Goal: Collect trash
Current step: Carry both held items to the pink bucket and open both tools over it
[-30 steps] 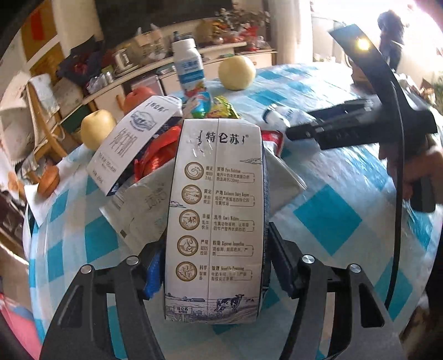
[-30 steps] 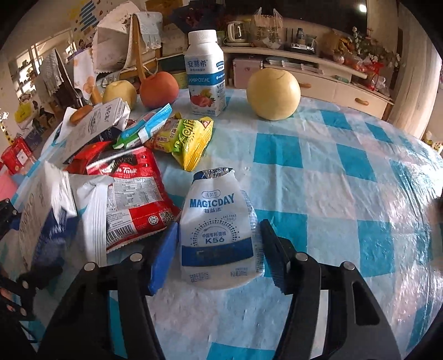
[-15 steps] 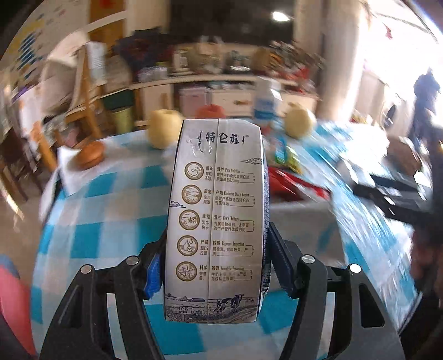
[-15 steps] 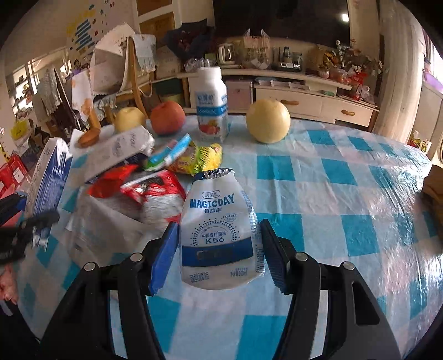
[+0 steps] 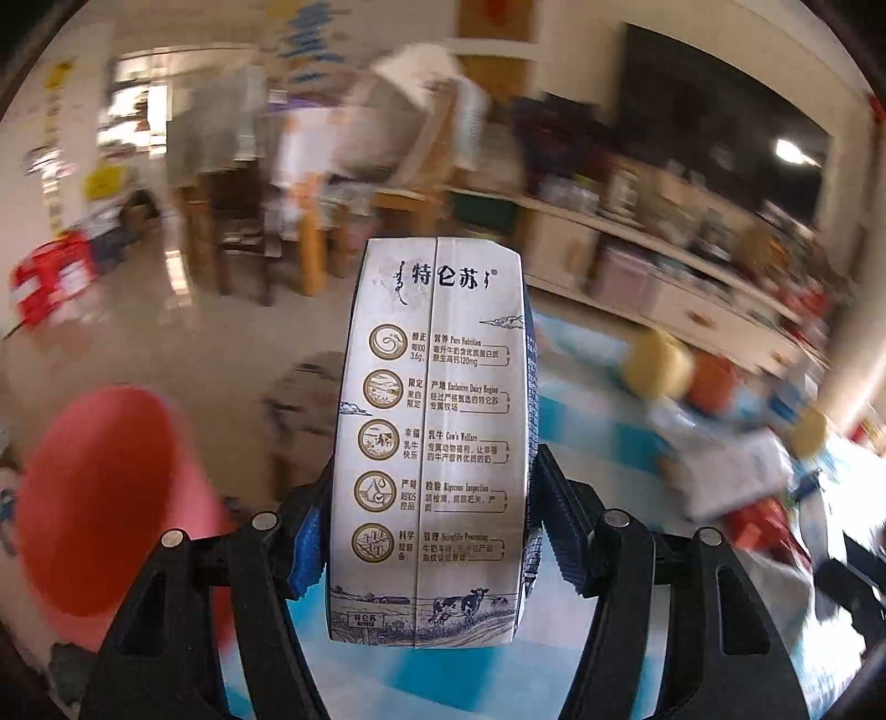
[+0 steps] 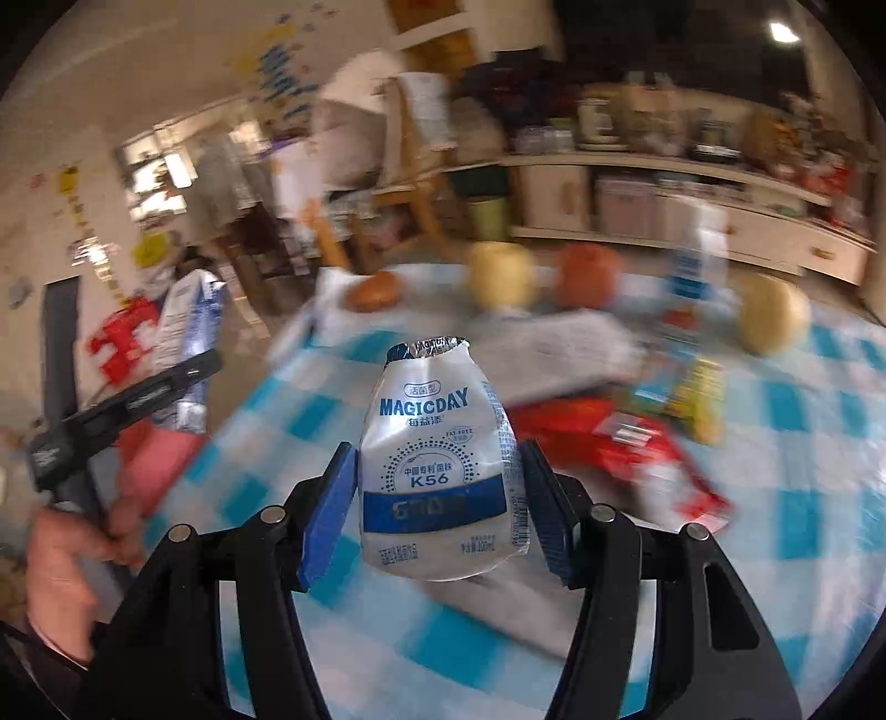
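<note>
The left claw [image 5: 429, 531] is clamped on a tall white milk carton [image 5: 432, 443], lifted past the edge of the checked worktop [image 6: 387, 653]. The right claw [image 6: 440, 501] grips a crumpled MAGICDAY yogurt bottle [image 6: 440, 476] above the worktop.

A cluttered, blurred living room around a checked table

A glossy beige tiled floor [image 5: 138, 332] runs to wooden chairs [image 5: 310, 232] draped with cloths. A long cream sideboard with drawers [image 6: 692, 205] lines the far wall, crowded on top, beneath a dark wall panel [image 5: 720, 111] with a ceiling lamp [image 6: 783, 30] glowing. The blue-and-white checked tablecloth [image 6: 803, 526] fills the foreground.
</note>
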